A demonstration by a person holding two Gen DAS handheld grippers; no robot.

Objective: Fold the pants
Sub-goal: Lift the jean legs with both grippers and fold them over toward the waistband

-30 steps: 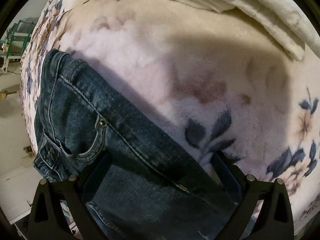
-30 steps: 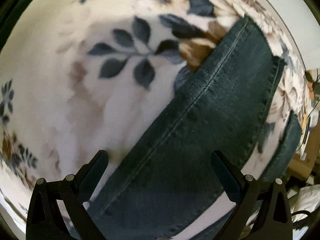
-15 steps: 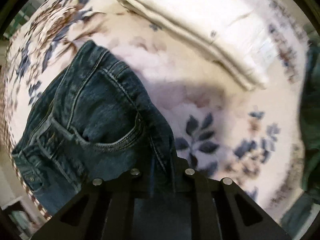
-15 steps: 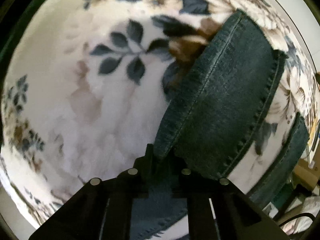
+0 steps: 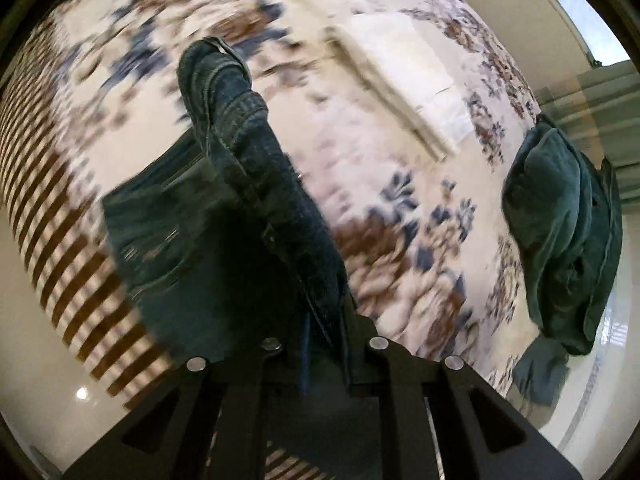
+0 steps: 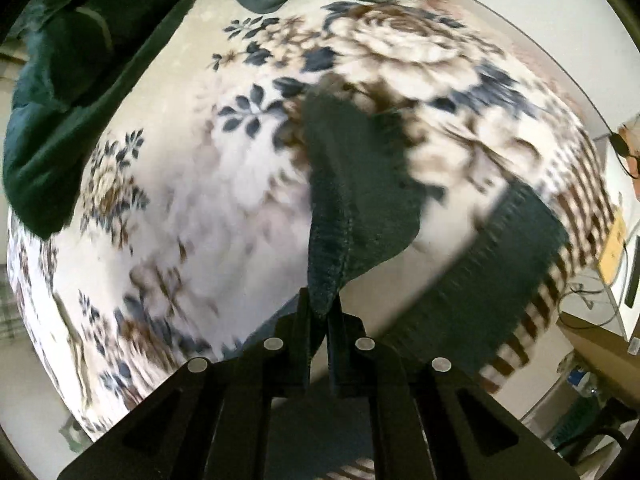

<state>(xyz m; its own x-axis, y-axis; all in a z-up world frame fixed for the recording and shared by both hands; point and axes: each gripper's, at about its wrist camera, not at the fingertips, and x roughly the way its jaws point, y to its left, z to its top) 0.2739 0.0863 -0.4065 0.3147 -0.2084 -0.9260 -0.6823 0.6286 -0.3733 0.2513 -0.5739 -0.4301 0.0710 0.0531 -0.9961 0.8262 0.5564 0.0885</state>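
Both grippers are clamped on the jeans (image 5: 256,184): left gripper (image 5: 324,344) pinching the waistband end, right gripper (image 6: 320,316) a leg hem, above the flowered blanket (image 6: 200,200). Heavy, floppy denim; seams and hems look the surest hold.

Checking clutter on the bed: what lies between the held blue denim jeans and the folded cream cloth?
Only bare floral blanket between jeans and cream cloth, in the left wrist view.

The right tongs (image 6: 319,314) are clamped on a hem edge of the dark denim pants (image 6: 352,184), which hang lifted above the floral blanket (image 6: 192,208), with a dark green garment (image 6: 68,92) heaped at upper left.
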